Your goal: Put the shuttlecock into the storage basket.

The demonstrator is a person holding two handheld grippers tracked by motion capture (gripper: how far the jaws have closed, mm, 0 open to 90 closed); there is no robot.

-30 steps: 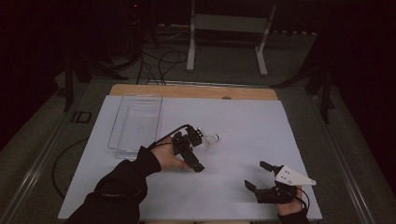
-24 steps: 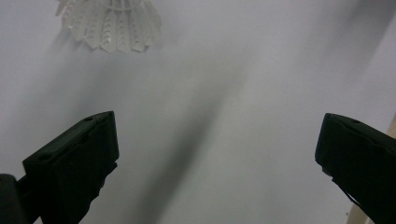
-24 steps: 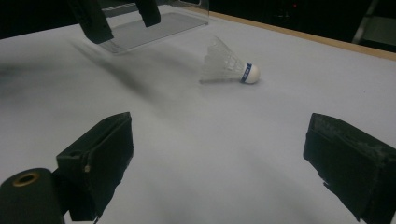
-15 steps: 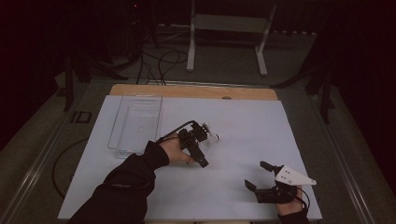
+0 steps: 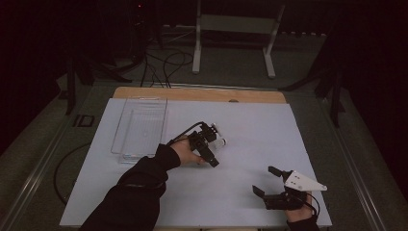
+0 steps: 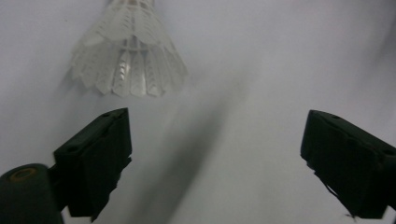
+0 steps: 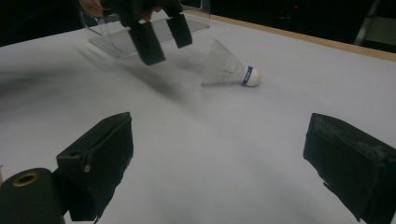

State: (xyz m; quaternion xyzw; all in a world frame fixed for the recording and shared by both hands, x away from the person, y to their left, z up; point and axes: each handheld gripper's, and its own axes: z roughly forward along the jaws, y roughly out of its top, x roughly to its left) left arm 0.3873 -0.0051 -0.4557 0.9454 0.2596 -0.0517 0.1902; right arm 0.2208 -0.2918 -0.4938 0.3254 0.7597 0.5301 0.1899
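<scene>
The left gripper (image 5: pixel 208 144), wide but just closing with nothing between its jaws, nears the white feathered shuttlecock (image 6: pixel 128 56) on the counter (image 5: pixel 250 130); next it must slide around the feathers.

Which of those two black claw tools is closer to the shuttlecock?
The left gripper, at mid-table beside the shuttlecock. The right gripper rests apart, near the table's front edge.

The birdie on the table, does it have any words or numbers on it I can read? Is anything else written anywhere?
Blue band round the shuttlecock cork: pale marks that may be letters, too small and blurred to read.
White sheet on the table: no writing to be seen.
Clear tray: no label to be seen.
Grey plate on the right gripper: small dots, no words.
</scene>
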